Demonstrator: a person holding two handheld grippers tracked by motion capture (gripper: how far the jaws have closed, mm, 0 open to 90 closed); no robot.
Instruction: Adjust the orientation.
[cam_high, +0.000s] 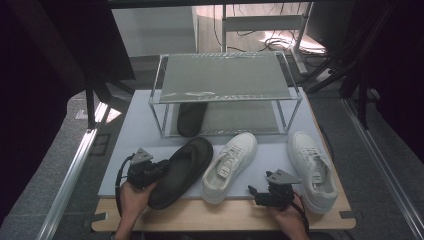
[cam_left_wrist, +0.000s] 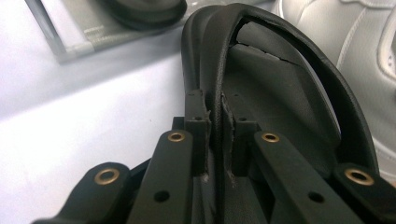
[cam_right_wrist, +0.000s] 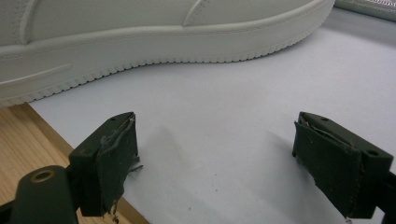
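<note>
One black sandal (cam_high: 190, 116) sits in the clear rack (cam_high: 226, 95). Its mate (cam_high: 181, 170) lies on the table (cam_high: 130, 145), strap pinched by the left hand-held gripper (cam_high: 159, 168); the right hand-held gripper (cam_high: 256, 194) gapes empty.

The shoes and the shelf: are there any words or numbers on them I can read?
There are none to read.
White sneakers and: no legible word or logo.
Black sandal, pinched by the left gripper: plain.
Clear shelf: pale marks along its front edge, too blurred to read.
</note>
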